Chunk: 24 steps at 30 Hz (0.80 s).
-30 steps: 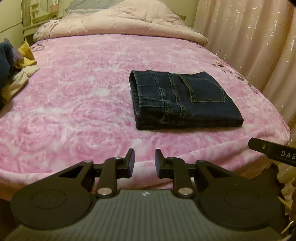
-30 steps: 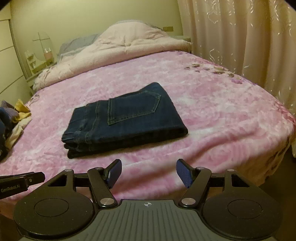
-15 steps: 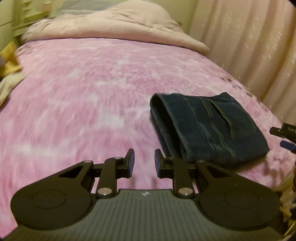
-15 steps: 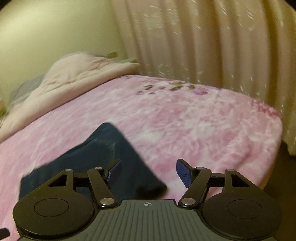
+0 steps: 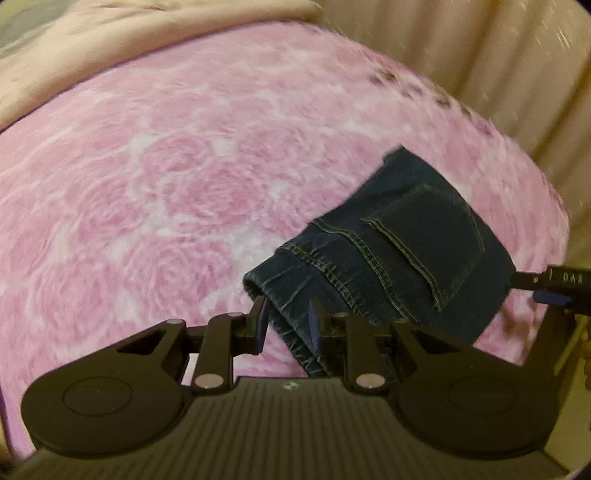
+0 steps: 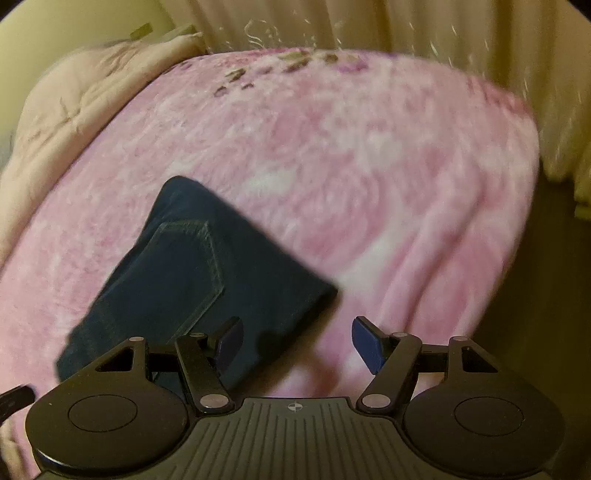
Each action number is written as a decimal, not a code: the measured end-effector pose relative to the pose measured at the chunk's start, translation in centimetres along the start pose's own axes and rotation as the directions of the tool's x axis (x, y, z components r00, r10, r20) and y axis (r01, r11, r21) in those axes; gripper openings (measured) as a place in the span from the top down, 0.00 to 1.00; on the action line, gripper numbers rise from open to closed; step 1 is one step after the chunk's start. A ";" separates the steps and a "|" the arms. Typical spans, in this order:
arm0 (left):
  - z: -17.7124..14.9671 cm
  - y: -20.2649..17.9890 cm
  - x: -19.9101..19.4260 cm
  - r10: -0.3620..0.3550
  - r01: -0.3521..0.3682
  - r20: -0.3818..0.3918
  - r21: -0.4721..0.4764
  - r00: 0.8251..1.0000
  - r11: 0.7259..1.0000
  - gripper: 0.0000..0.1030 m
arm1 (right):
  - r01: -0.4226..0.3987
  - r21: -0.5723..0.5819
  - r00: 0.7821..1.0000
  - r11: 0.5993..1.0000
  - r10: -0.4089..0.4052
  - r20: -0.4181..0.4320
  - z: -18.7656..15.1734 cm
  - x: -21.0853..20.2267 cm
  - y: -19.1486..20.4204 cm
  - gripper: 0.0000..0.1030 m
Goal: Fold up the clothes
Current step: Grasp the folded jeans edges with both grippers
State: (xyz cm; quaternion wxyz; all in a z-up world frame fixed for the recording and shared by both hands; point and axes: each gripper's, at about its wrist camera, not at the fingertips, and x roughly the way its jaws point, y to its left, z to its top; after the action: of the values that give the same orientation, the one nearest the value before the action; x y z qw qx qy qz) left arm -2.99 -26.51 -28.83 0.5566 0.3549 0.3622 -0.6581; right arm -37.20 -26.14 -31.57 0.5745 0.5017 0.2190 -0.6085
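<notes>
— Where am I working?
— A bedroom at home. A bed [image 5: 184, 177] under a pink rose-patterned blanket [image 6: 388, 155] fills my view.
— What else tells me so?
— A pale quilt [image 6: 85, 96] bunched at eleven o'clock, cream curtains [image 6: 406, 22] hanging at one o'clock, and folded jeans [image 5: 413, 243] lying on the blanket.

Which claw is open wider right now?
The right claw: its blue pads stand far apart above the folded jeans' corner. The left claw has a narrow gap, with the jeans' rolled edge in it.
</notes>
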 end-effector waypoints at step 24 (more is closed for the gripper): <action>10.3 6.3 11.3 -0.383 0.415 -0.271 0.069 0.883 0.907 0.64 | -0.292 0.679 0.945 0.674 0.312 0.096 -9.8 1.8 0.8 0.65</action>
State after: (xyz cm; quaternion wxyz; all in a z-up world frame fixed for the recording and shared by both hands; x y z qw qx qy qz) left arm 1.10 -41.62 -34.19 0.3353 0.3874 0.4532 -0.7295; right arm -32.63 -18.95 -36.83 0.4378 0.7154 -0.0988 -0.5356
